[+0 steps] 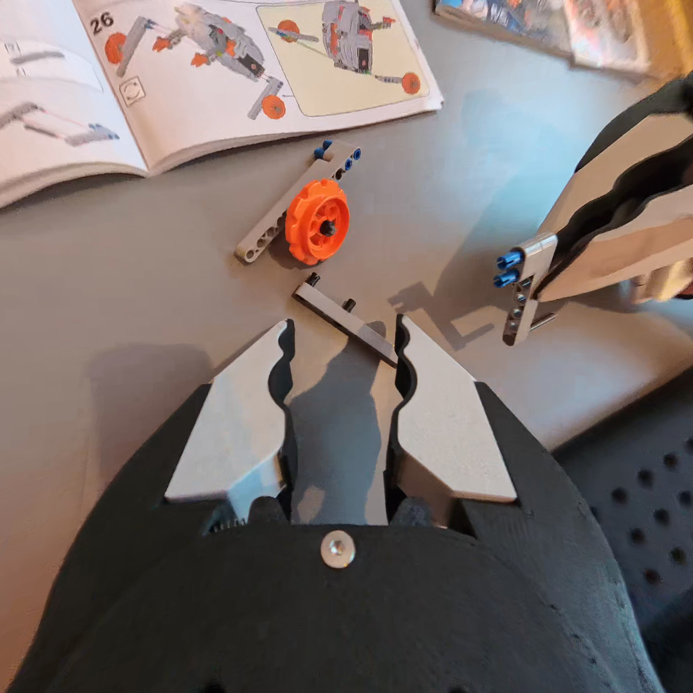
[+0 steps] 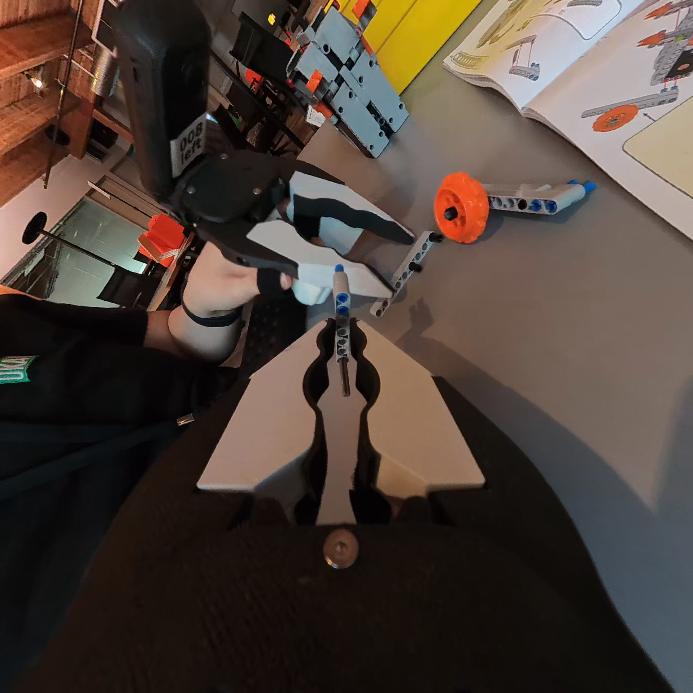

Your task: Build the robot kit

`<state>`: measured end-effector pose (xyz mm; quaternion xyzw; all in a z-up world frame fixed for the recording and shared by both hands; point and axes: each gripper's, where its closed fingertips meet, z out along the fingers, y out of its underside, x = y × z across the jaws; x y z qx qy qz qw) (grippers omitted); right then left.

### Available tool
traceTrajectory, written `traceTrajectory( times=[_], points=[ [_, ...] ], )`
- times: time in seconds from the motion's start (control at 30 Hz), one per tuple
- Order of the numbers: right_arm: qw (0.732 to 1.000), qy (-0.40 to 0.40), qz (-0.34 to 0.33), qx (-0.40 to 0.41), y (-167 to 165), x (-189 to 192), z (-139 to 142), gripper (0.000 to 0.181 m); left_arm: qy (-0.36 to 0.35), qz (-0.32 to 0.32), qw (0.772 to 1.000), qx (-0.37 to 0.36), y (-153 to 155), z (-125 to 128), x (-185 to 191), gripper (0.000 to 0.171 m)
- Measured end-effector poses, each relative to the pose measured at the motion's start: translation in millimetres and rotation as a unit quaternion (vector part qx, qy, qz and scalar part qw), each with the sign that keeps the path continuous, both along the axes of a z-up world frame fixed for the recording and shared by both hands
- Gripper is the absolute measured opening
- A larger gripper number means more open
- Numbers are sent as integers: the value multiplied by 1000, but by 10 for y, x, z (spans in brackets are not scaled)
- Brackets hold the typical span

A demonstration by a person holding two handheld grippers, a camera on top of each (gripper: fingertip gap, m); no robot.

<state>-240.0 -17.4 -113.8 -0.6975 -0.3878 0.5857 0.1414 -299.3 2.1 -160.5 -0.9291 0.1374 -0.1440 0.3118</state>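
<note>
— While the grey table (image 1: 112, 300) fills most of both views, what else lies on it?

— An open instruction booklet (image 1: 210, 123) lies at the far side, and a grey block model with orange parts (image 2: 348, 93) stands at the table's far edge in the right wrist view.

— And the grippers?

— The left gripper (image 1: 343, 337) has its jaws well apart and holds nothing. Its tips are low over the table, and one end of a flat grey beam with black pins (image 1: 337, 318) lies between them, close to one finger. I cannot tell if it touches. A hand (image 2: 225, 285) holds this gripper.

— The right one?

— The right gripper (image 2: 343, 330) is closed on a short grey beam with two blue pins (image 2: 342, 292). It is held above the table, and the pin end sticks out past the tips.

— The smaller pieces?

— A long grey beam (image 1: 300, 195) lies just beyond the flat one, with an orange wheel (image 1: 318, 224) fixed on it and blue pins at its far end.
</note>
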Motion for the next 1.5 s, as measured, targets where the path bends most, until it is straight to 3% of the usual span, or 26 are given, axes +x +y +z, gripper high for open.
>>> traceTrajectory(
  times=[0.1, 0.17, 0.2, 0.3, 0.43, 0.5, 0.57, 0.67, 0.87, 1.07, 1.2, 1.3, 1.5],
  points=[
    [1000, -7, -1, 5, -8, 3, -23, 6, 123, -41, 991, 21, -33, -59, -32, 43],
    [1000, -13, -7, 3, 8, 9, -48, 6, 132, -82, 988, 16, -140, -65, 33, 12],
    [1000, -14, -12, -4, 23, 9, -59, 6, 134, -90, 987, 10, -175, -67, 21, 6],
    [999, -8, -27, -42, 58, -8, -67, 6, 119, -95, 988, -7, -228, -67, -36, 8],
    [995, -4, -48, -87, 92, -27, -102, 6, 114, -110, 987, -23, -252, -67, -58, 32],
    [992, 2, -57, -110, 108, -29, -110, 5, 127, -116, 985, -22, -249, -71, -83, 35],
    [989, 14, -70, -132, 138, -30, -100, 5, 123, -123, 985, -12, -234, -70, -60, 33],
    [983, 28, -72, -164, 144, -42, -77, 5, 112, -153, 980, 56, -174, -67, 109, 6],
    [980, 33, -101, -167, 190, -70, -97, 6, 77, -123, 985, 88, -141, -2, 99, 6],
    [961, 150, -143, -184, 271, -134, 298, 5, 25, -75, 974, 214, -67, 448, 56, 6],
    [957, 170, -164, -169, 279, -226, 351, 5, 5, -75, 958, 277, -78, 670, 96, 6],
    [954, 186, -164, -170, 266, -304, 414, 6, 9, -82, 955, 284, -84, 673, 116, 6],
    [964, 170, -182, -90, 293, -348, 432, 5, 16, -85, 953, 291, -90, 682, 89, 6]
  ],
)
